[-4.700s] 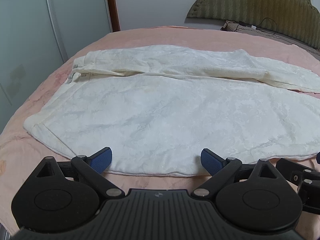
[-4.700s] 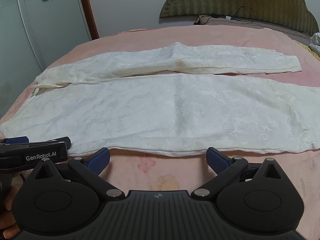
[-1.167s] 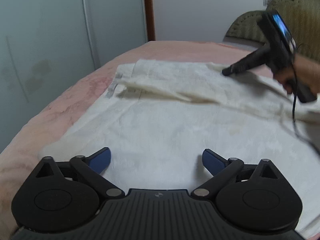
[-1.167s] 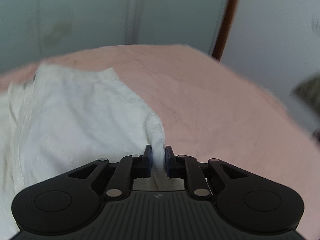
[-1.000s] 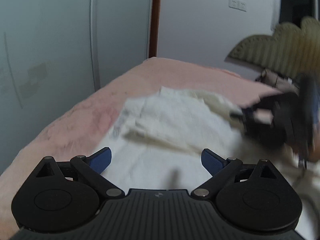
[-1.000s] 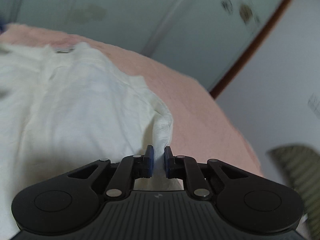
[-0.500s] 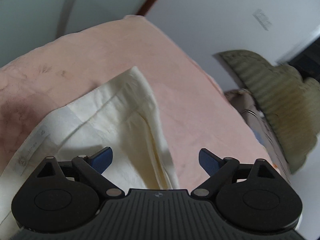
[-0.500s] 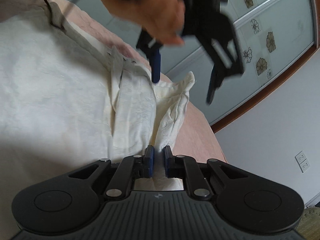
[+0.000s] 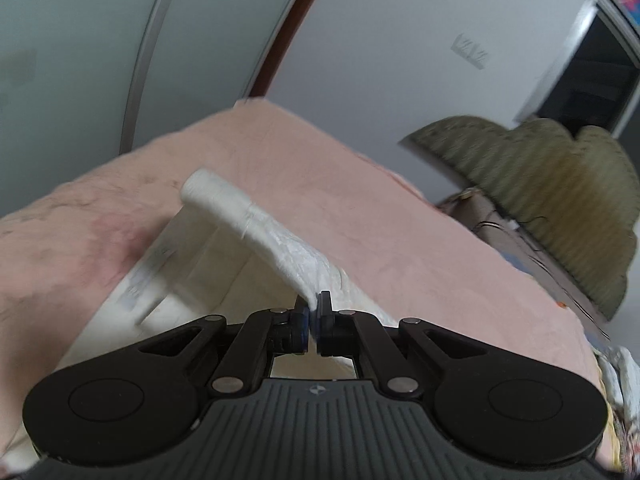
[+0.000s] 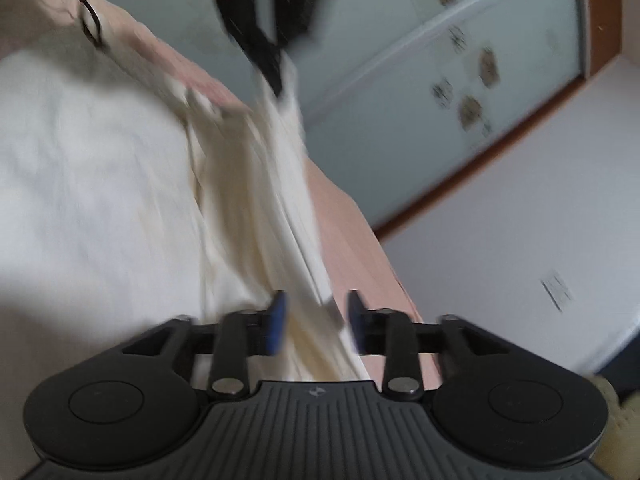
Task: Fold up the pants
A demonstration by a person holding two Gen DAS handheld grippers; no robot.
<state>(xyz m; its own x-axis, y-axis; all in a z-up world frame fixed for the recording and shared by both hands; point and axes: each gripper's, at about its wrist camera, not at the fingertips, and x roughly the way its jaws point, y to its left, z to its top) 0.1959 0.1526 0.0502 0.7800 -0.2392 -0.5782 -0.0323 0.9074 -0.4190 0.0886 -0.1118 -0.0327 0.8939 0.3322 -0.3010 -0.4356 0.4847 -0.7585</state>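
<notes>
The white pants (image 9: 256, 236) lie on a pink bed. My left gripper (image 9: 313, 322) is shut on the edge of the pants at the waistband end and holds a ridge of cloth lifted off the bed. In the right wrist view the pants (image 10: 120, 200) spread to the left, blurred by motion. My right gripper (image 10: 316, 326) stands partly open, with a fold of the pants' cloth lying loose between the blue pads. The left gripper (image 10: 276, 80) shows above in that view, blurred, pinching the cloth.
The pink bed cover (image 9: 400, 220) reaches to the far edge. A green padded headboard (image 9: 540, 184) stands at the right. Sliding wardrobe doors (image 10: 420, 60) and a wooden door frame (image 9: 288, 20) run along the bed's far side.
My left gripper has closed on the pants' waistband edge and lifted it. My right gripper has opened from its grip on the cloth.
</notes>
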